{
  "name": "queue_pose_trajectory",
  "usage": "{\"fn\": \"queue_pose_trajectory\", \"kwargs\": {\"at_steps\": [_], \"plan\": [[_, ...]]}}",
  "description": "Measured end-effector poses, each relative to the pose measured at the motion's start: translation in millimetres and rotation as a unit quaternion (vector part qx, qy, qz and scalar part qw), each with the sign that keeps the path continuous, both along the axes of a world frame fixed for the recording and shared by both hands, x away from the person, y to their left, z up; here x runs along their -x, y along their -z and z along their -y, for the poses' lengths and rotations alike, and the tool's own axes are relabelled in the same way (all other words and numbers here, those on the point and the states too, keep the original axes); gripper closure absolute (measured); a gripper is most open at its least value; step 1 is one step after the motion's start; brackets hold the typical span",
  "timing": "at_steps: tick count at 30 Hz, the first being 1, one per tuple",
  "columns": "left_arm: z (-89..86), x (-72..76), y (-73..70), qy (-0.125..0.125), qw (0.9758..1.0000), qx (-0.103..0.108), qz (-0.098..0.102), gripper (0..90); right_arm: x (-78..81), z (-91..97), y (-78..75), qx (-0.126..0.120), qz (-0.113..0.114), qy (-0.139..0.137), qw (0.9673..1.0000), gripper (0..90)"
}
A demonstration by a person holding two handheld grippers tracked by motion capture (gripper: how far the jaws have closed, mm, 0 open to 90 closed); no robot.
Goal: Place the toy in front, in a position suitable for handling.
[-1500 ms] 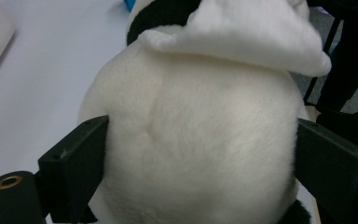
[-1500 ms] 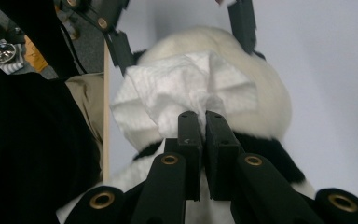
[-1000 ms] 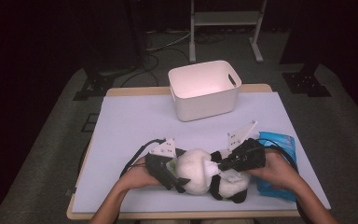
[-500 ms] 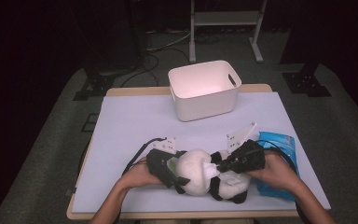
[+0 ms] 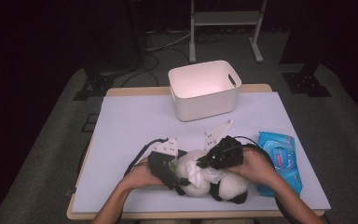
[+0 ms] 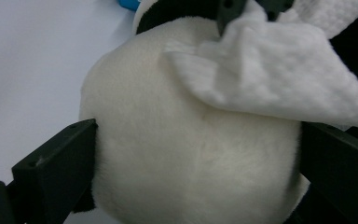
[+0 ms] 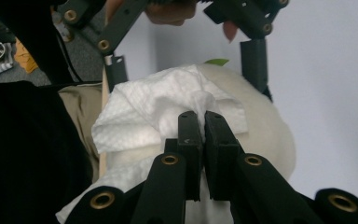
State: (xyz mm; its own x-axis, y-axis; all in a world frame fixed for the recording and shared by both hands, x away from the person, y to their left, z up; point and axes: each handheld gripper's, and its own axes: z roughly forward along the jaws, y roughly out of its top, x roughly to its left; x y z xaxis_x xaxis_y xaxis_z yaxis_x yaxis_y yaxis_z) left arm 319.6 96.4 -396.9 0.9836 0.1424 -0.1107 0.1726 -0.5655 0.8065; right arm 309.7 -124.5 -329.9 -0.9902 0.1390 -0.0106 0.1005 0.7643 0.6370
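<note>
Since the earlier frames the right gripper [image 5: 200,164] has shifted a little across the top of the plush toy [image 5: 205,179], carrying the white wipe [image 5: 199,169] with it; the left gripper [image 5: 179,175] has kept its place. The toy, white with black patches, lies on the near part of the pale table cover [image 5: 135,121], between the person's two hands. Left gripper: jaws stand wide, one pressed against each side of the toy's round white body [image 6: 191,154], so it is clamped on the toy. Right gripper [image 7: 201,122]: jaws pinched together on a bunched fold of the wipe [image 7: 168,112], which drapes over the toy's white fur [image 7: 265,126]. Whether the wipe presses on the fur or merely rests there is hard to tell from the high view. A blue wipe packet [image 5: 279,161] lies just beside the right hand [image 5: 256,165]. A white bin [image 5: 204,91] stands at the far side, well apart from the toy.
</note>
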Motion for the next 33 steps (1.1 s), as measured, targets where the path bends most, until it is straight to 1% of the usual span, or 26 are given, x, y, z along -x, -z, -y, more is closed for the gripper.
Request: {"fn": "queue_pose_trajectory", "kwargs": {"at_steps": [4, 6, 10, 12, 14, 15, 19, 20, 23, 25, 27, 28, 33], "plan": [[0.2, -0.4, -0.2, 0.001, 1.0000, -0.001, 0.002, 0.2, -6.6, -7.4, -1.6, 0.003, 0.010, 0.012, 0.9999, 84.9], [0.0, 0.0, 0.2, 0.002, 1.0000, -0.001, 0.004, 0.2, -9.5, -12.9, -1.6, 0.005, 0.011, 0.010, 0.9999, 84.8], [-1.3, 0.6, 1.2, 0.003, 1.0000, -0.003, 0.005, 0.2, -11.9, -23.8, -0.3, 0.015, 0.012, -0.002, 0.9998, 84.8], [-1.5, 0.7, 1.4, 0.001, 1.0000, -0.002, 0.004, 0.2, -14.4, -25.2, -0.3, 0.013, 0.009, -0.001, 0.9999, 84.8], [-1.9, 0.9, 1.2, 0.001, 1.0000, -0.003, 0.007, 0.1, -17.2, -24.3, -0.3, 0.017, 0.000, 0.004, 0.9998, 84.9], [-2.2, 1.2, 1.4, 0.001, 1.0000, -0.002, 0.009, 0.2, -18.0, -23.1, -0.5, 0.018, 0.000, 0.006, 0.9998, 84.9], [-3.5, 2.3, 1.7, 0.003, 0.9999, -0.004, 0.010, 0.2, -22.6, -11.9, -0.9, 0.023, 0.000, 0.017, 0.9996, 84.9], [-3.6, 2.3, 1.7, 0.003, 0.9999, -0.004, 0.010, 0.2, -23.0, -6.9, -1.5, 0.025, -0.003, 0.025, 0.9994, 84.9], [-3.8, 2.5, 1.7, 0.003, 0.9999, -0.006, 0.010, 0.2, -23.0, 6.1, -2.9, 0.029, -0.007, 0.035, 0.9989, 84.9], [-3.8, 2.5, 1.7, 0.003, 0.9999, -0.006, 0.010, 0.2, -22.1, 17.0, -4.2, 0.035, -0.009, 0.045, 0.9983, 84.9], [-3.7, 2.6, 1.6, 0.004, 0.9999, -0.007, 0.011, 0.2, -21.3, 29.1, -5.2, 0.035, -0.010, 0.052, 0.9980, 84.9], [-3.7, 2.6, 1.6, 0.003, 0.9999, -0.007, 0.011, 0.2, -20.8, 36.9, -5.5, 0.035, -0.009, 0.060, 0.9975, 84.8], [-3.4, 2.6, 1.7, 0.003, 0.9999, -0.006, 0.012, 0.2, -19.2, 67.1, -6.7, 0.026, -0.012, 0.090, 0.9955, 84.9]]}}
